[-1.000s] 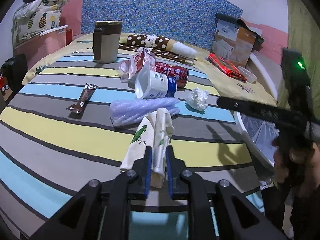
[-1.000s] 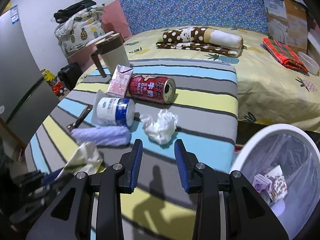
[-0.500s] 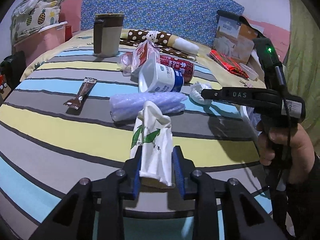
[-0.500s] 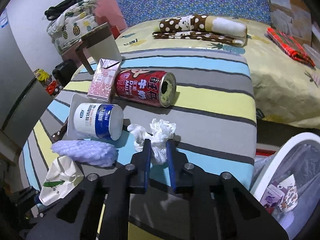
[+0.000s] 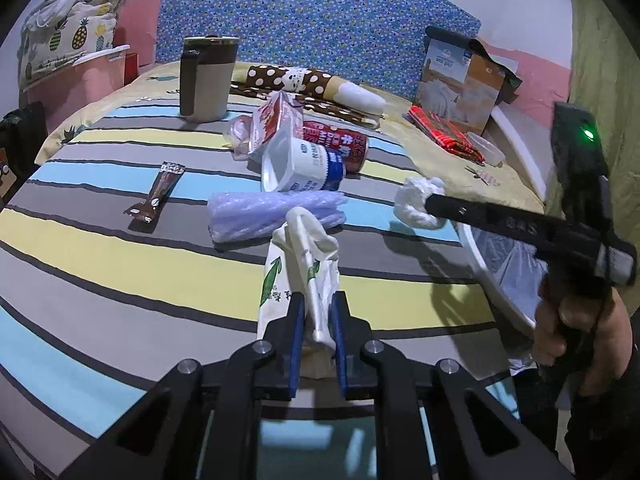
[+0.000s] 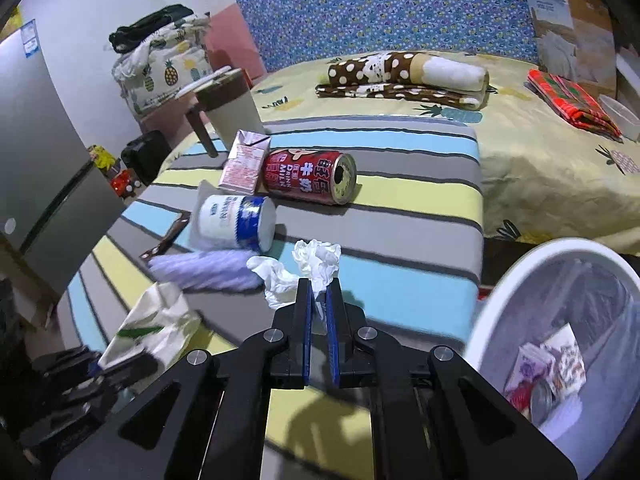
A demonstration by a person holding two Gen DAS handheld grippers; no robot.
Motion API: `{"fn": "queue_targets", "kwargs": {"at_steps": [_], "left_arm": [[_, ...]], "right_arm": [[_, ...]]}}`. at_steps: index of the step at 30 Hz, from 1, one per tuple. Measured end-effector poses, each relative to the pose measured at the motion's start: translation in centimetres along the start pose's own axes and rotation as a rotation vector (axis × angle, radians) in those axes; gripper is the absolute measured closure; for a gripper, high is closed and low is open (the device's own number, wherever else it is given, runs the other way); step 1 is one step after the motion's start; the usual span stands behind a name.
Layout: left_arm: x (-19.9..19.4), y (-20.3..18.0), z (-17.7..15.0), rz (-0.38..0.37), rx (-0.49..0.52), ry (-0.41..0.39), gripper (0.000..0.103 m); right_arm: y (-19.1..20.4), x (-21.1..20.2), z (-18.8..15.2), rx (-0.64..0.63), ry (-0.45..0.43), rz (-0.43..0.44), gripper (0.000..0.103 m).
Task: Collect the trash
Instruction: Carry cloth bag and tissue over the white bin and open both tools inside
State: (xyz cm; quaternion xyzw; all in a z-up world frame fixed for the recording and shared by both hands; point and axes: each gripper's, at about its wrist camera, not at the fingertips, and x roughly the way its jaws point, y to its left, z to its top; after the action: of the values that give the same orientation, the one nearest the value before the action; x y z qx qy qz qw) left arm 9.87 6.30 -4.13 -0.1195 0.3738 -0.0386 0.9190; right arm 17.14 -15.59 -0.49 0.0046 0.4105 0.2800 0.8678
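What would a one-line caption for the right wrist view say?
Right gripper pinches a crumpled white tissue above the striped cushion, beside a white trash bin holding scraps.

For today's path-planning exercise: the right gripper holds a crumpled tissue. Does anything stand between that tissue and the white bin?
Nothing visible does. The right gripper is shut on the crumpled tissue, and only bare striped cover lies between it and the open white bin beside the bed.
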Motion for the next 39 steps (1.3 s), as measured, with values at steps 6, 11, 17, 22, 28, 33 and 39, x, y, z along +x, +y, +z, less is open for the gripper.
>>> {"fn": "queue_targets", "kwargs": {"at_steps": [6, 11, 17, 22, 28, 33, 39], "left_arm": [[-0.8, -1.6, -0.1, -0.018, 0.024, -0.007, 0.090], [-1.1, -3.2, 0.0, -0.047, 0.043, -0.007, 0.090], [-0.9, -5.8, 0.2, -0.089, 0.093, 0.000, 0.090], [-0.6, -8.7, 0.7, -0.138, 0.149, 0.003, 0.090], [0.1, -12.3, 1.2, -0.196, 0.213, 0.005, 0.090], [1.3, -14.7, 1.7, -0.233, 0.246, 0.019, 0.089], [2.5, -16.8, 1.7, -0.267, 0.271, 0.041, 0.089]], "right_arm": [[-0.8, -2.3, -1.0, 0.025, -0.032, -0.003, 0.094], [-1.9, -4.4, -2.0, 0.061, -0.069, -0.021, 0.094], [-3.8, -6.8, -3.6, 0.128, -0.108, -0.060, 0.094], [-5.8, -8.2, -4.6, 0.188, -0.129, -0.105, 0.094], [-7.3, -9.2, -5.8, 0.233, -0.143, -0.136, 0.094], [-8.4, -9.4, -6.5, 0.259, -0.140, -0.147, 0.094], [-9.7, -9.5, -7.4, 0.286, -0.123, -0.158, 0.094]]}}
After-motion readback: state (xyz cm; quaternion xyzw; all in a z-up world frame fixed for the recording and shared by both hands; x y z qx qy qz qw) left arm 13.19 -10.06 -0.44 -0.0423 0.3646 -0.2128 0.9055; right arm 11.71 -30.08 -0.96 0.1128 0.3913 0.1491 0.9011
